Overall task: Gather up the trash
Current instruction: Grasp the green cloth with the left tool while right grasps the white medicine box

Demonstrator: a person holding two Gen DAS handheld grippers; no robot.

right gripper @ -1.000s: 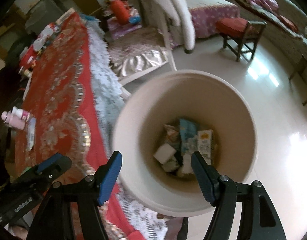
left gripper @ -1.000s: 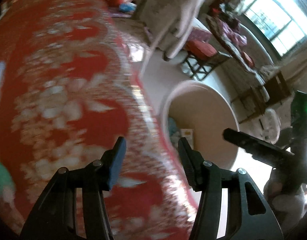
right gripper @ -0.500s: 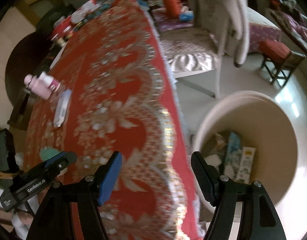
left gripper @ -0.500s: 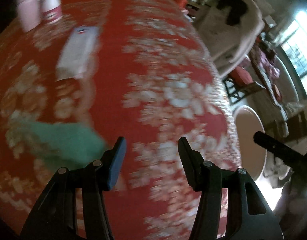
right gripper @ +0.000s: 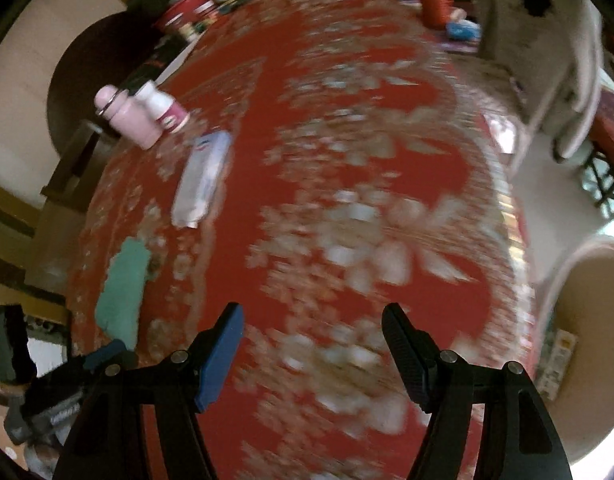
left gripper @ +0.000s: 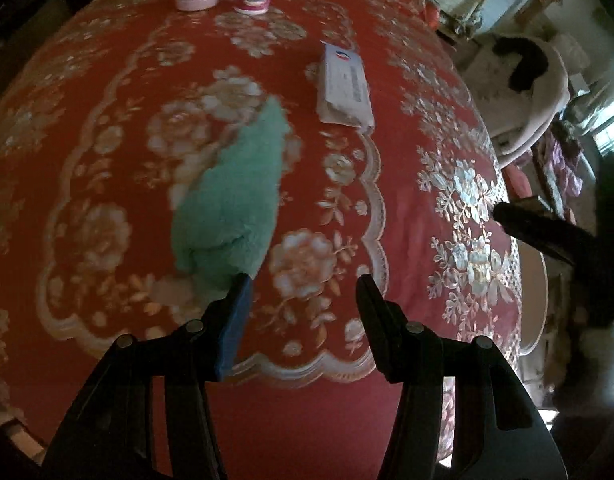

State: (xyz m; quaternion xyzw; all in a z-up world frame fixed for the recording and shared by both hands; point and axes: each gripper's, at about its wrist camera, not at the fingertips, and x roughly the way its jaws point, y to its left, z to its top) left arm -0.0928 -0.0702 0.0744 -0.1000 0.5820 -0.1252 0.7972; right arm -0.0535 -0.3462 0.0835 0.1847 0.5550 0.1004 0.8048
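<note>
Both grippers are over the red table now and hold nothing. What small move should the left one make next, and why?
Probably lower the left gripper onto the green cloth a little ahead and to its left. Its fingers are open with nothing between them, and the cloth lies loose on the tablecloth, nearer than the white packet. Whether the cloth counts as trash is uncertain.

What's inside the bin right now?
Only part of the bin shows, at the right wrist view's edge. A printed carton lies inside near the wall. The rest of its inside is out of frame or hidden behind the tablecloth.
</note>
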